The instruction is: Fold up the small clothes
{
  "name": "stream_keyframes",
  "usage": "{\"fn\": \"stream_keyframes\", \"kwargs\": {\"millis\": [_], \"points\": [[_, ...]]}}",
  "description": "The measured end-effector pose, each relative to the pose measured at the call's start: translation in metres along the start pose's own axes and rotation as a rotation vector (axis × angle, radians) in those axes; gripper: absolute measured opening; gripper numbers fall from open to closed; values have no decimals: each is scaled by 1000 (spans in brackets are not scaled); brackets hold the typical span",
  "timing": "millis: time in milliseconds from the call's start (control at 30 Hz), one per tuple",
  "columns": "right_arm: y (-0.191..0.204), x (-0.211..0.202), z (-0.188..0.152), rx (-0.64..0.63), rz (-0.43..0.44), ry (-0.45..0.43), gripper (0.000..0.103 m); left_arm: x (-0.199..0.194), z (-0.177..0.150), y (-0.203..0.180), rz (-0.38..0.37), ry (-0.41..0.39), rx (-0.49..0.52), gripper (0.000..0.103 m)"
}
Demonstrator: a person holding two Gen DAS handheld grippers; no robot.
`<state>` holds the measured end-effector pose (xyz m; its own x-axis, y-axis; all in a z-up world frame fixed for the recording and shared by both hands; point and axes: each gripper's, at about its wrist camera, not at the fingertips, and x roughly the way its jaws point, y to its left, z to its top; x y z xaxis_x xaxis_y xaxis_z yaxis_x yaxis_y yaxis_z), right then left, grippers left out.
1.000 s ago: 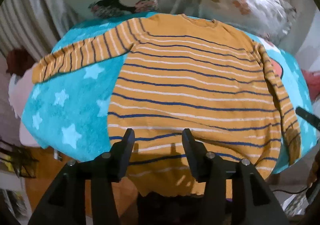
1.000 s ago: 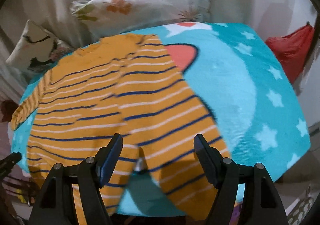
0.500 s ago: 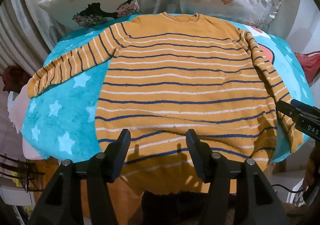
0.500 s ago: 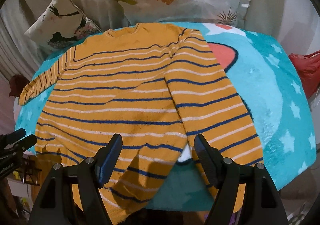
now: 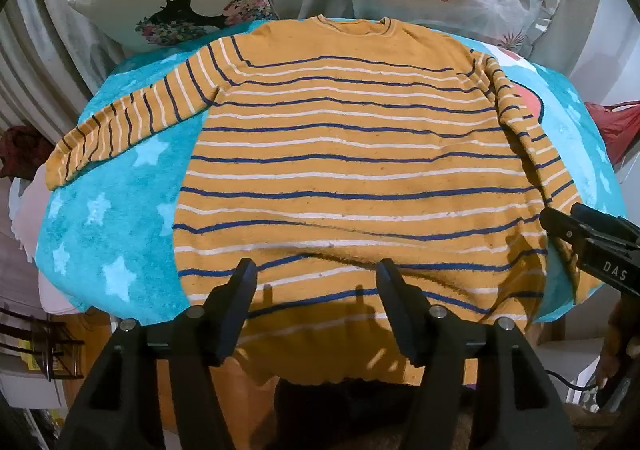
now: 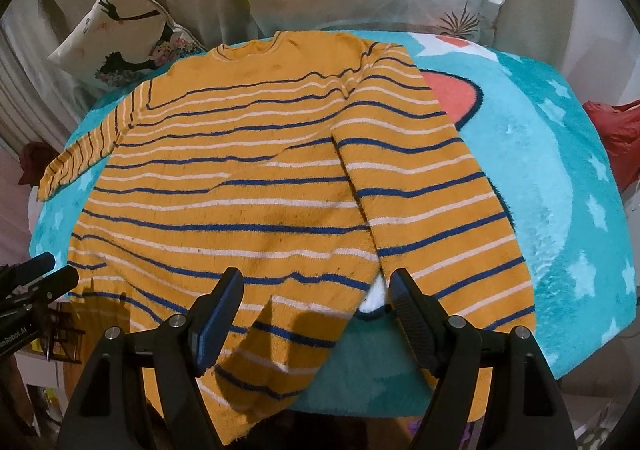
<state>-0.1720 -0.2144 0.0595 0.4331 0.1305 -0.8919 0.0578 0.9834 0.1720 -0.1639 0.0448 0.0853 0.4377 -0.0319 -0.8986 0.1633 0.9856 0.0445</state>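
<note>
The orange striped sweater (image 5: pixel 352 154) lies flat on the teal star blanket (image 6: pixel 560 170), hem hanging over the near edge. Left gripper (image 5: pixel 316 290) and right gripper (image 6: pixel 316 298) hover spread above the hem, apparently touching nothing

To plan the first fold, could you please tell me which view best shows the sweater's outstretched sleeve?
The left wrist view: the orange striped sweater's outstretched sleeve lies fully visible. The right wrist view shows it small and foreshortened.
</note>
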Motion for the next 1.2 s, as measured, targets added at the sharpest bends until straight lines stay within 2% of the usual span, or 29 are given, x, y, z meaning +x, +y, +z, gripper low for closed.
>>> {"fn": "stream_keyframes", "kwargs": {"millis": [467,600,800,933,1033,1100,1133,1167,1200], "points": [[-23,-2,3,44,-2,-13,81,1,8,-16,13,7,34,67],[-62,-14,0,123,-79,-46,82,4,11,-20,2,10,37,69],[-142,-21,-34,336,-194,-30,83,12,16,-30,-21,34,51,69],[-165,-6,-51,428,-148,17,83,16,18,-38,-27,45,67,69],[-157,5,-56,416,-109,20,82,18,20,-44,-29,52,80,69],[-144,6,-57,354,-113,-1,57,19,22,-47,-29,53,86,69],[-139,7,-55,321,-108,-1,21,18,22,-47,-29,53,86,69],[-136,8,-54,303,-76,12,10,18,23,-47,-29,51,82,69],[-137,7,-54,309,-48,13,9,18,24,-45,-29,48,76,69]]}}
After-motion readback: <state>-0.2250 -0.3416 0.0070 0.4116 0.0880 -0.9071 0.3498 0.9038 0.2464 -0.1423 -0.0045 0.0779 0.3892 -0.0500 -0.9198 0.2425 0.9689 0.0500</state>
